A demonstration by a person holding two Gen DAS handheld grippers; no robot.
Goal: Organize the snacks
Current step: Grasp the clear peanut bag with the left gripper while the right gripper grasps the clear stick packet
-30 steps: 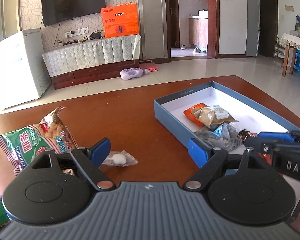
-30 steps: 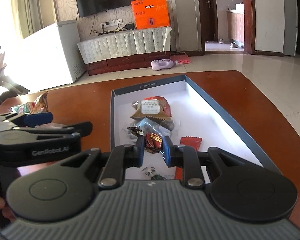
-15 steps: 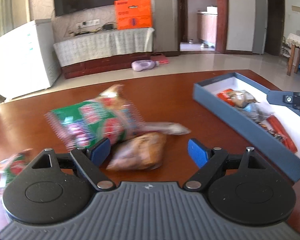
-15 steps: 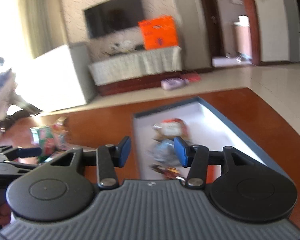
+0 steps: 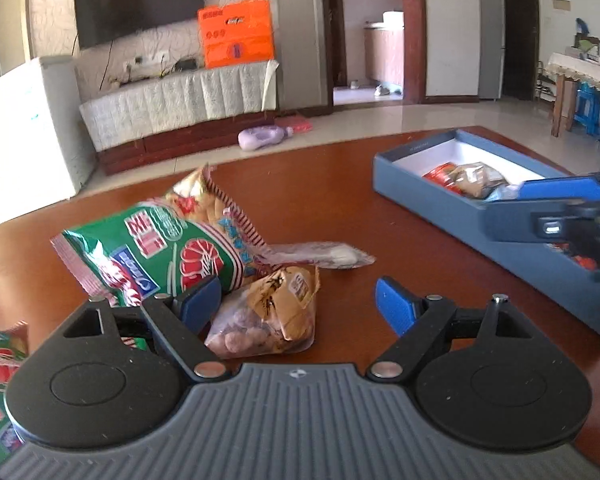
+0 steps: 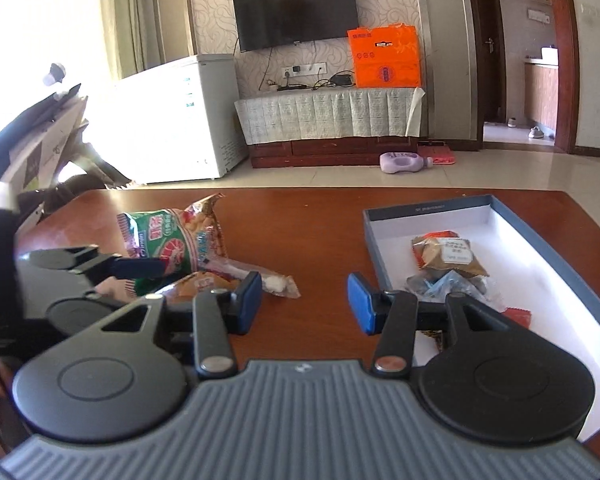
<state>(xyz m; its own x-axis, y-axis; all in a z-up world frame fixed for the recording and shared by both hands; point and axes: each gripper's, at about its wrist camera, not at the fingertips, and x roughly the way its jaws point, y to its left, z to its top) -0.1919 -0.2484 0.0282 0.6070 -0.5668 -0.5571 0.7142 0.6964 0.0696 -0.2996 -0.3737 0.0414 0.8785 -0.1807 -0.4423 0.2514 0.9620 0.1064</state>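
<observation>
While your left gripper [image 5: 298,308] hung with fingers wide apart over the brown nut packet [image 5: 268,316] on the surface [image 5: 320,208], your right gripper [image 6: 304,300], fingers just parted and empty, sat beside the blue box [image 6: 370,248]. Next: close on the packet, carry it boxward.

On the reddish-brown wooden desk [image 6: 324,224], the shallow blue cardboard box [image 6: 428,209] sits right, holding several wrapped snacks. The large green crinkly snack bag [image 6: 168,240] lies left, the small brown-and-clear nut packet [image 5: 268,316] before it.
</observation>
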